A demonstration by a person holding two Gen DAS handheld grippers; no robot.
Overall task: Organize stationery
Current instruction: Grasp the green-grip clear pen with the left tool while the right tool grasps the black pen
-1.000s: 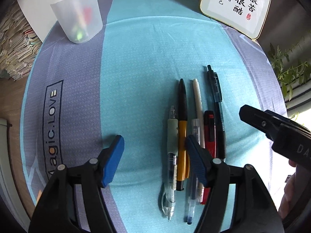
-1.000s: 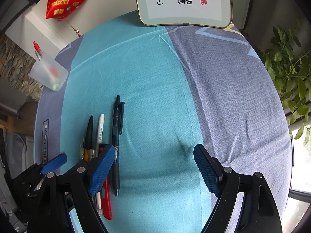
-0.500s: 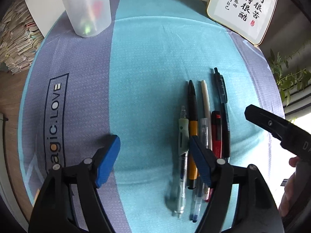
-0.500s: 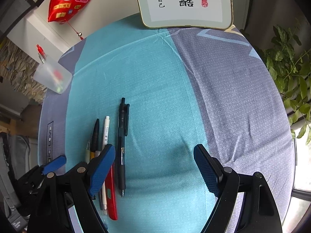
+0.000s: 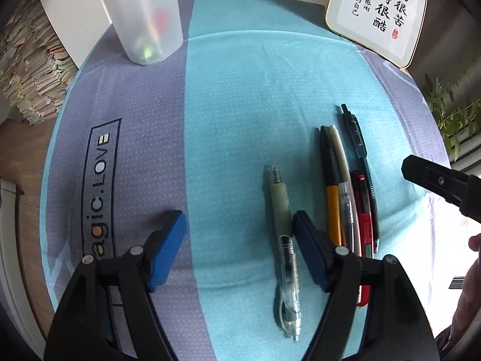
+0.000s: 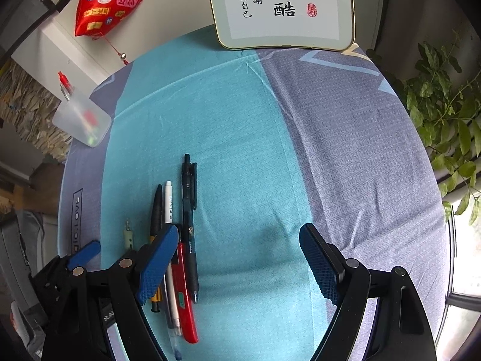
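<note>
A row of pens lies on the teal cloth: a black-and-orange pen (image 5: 330, 186), a white pen (image 5: 341, 156), a red pen (image 5: 363, 210) and a dark pen (image 5: 359, 144). Apart from them, to their left, lies a clear pen with a green grip (image 5: 282, 225). My left gripper (image 5: 239, 219) hangs over it, jaws closing; the pen lies just inside the right pad, and neither pad presses on it. A frosted cup (image 5: 147, 21) holding pens stands at the far left. My right gripper (image 6: 239, 230) is open over bare cloth, right of the dark pen (image 6: 189, 225).
A framed calligraphy plaque (image 6: 282, 6) leans at the table's far edge. A leafy plant (image 6: 445, 120) is off the right side. Stacked papers (image 5: 30, 69) sit beyond the left edge. A red ornament (image 6: 102, 12) hangs on the wall. A person's hand (image 5: 475, 270) shows at the right.
The clear green-grip pen now lies apart from the row, shifted left. My left gripper has moved forward, so the cup looks nearer, and its right pad now sits between that pen and the others.
</note>
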